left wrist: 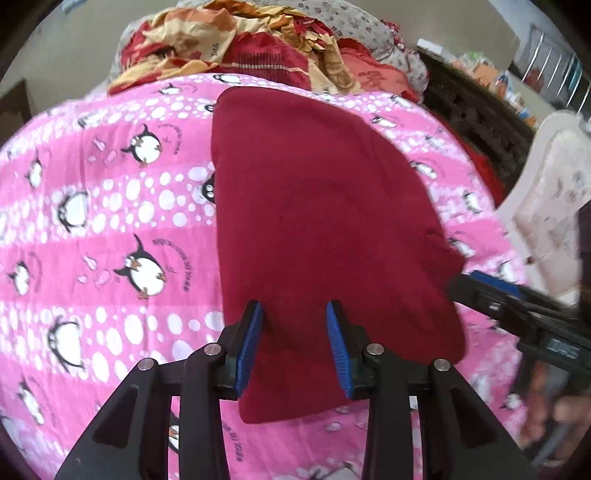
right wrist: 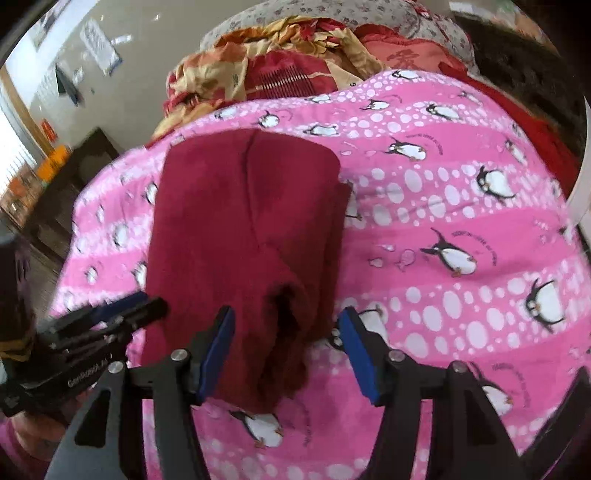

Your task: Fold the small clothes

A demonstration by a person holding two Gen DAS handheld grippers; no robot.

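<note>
On the pink penguin bedsheet (left wrist: pixel 110 206) we have the maroon garment (left wrist: pixel 325 221), a small fleece-like piece, lying flat and running from near to far. In the left wrist view it reads as one smooth panel. The right wrist view shows a lengthwise ridge and a doubled right edge, plus a bunched, open-looking near end (right wrist: pixel 284 332). We judge it already folded lengthwise, so a near-to-far fold is probably what remains.

We hold both grippers at the near edge, likely because that is the end to lift. Our left gripper (left wrist: pixel 295 339) has its blue pads apart, moderately wide, over the near left part of the cloth; nothing is pinched, and contact with the fabric is unclear. Our right gripper (right wrist: pixel 286 350) is spread wider, straddling the bunched near end, left pad (right wrist: pixel 216 354) against or just over the cloth, right pad over bare sheet. It grips nothing either. Each gripper shows in the other's view, close alongside.

Far beyond the garment sits a heap of red and orange floral bedding (left wrist: pixel 236 40) with a grey floral pillow (right wrist: pixel 332 14) behind it. On the right, a white plastic chair (left wrist: pixel 550 192) stands near the bed edge.
</note>
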